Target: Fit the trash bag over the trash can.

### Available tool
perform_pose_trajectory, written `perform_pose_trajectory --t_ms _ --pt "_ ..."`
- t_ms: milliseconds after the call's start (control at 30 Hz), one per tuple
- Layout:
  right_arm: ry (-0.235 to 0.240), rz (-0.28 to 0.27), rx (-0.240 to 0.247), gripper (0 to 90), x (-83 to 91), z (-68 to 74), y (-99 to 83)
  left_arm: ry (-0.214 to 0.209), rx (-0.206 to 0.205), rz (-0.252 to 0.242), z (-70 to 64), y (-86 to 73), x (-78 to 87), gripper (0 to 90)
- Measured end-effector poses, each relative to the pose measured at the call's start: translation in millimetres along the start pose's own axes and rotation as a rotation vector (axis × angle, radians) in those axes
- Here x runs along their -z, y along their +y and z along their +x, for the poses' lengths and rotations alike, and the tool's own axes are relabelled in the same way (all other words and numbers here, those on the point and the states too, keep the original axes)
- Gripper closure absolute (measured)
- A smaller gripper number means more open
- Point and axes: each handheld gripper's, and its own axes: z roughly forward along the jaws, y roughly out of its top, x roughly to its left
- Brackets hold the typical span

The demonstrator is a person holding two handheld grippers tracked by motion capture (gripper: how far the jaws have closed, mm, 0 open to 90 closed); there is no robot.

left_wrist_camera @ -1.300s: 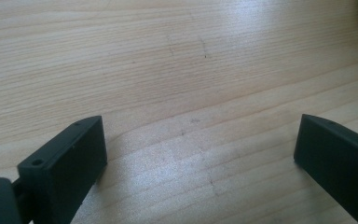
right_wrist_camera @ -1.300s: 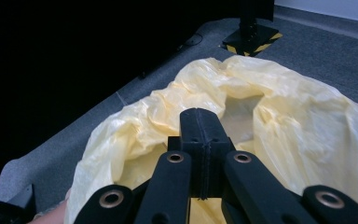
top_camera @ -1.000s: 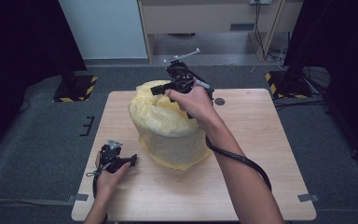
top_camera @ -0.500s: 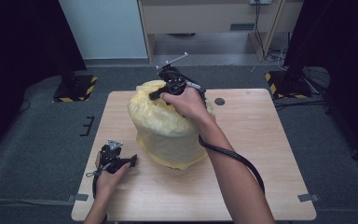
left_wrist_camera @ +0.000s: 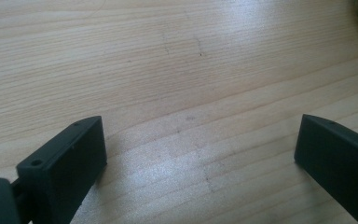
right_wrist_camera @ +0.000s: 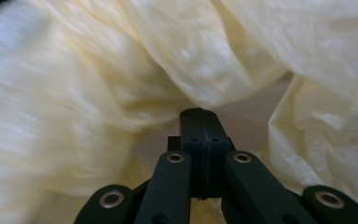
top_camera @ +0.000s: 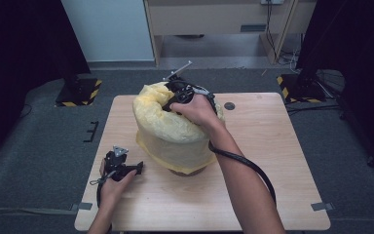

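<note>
At the near left of the wooden surface (top_camera: 272, 161) we see the left tongs (top_camera: 135, 169) lying low in the person's left hand (top_camera: 113, 187), their jaws spread wide over bare wood with nothing between them. At centre stands the bulky yellow plastic bag (top_camera: 168, 134), draped over something brownish at its base. At its top rear we see the right tongs (right_wrist_camera: 199, 119), held in the right hand (top_camera: 198, 110), jaws pressed together against the crumpled film; whether film is pinched between them we cannot tell.
</note>
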Motion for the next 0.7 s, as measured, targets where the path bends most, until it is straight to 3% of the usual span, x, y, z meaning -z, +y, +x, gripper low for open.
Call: perform_pose_trajectory --t_ms 200,700 --pt "-0.013 0.019 0.016 90.0 -6.4 1.1 -0.7 -0.001 0.0 0.0 0.0 0.2 -0.2 1.2" --pt "-0.043 -0.067 0.026 90.0 35.9 4.8 -0.8 0.001 0.0 0.001 -0.6 0.2 -0.3 0.9"
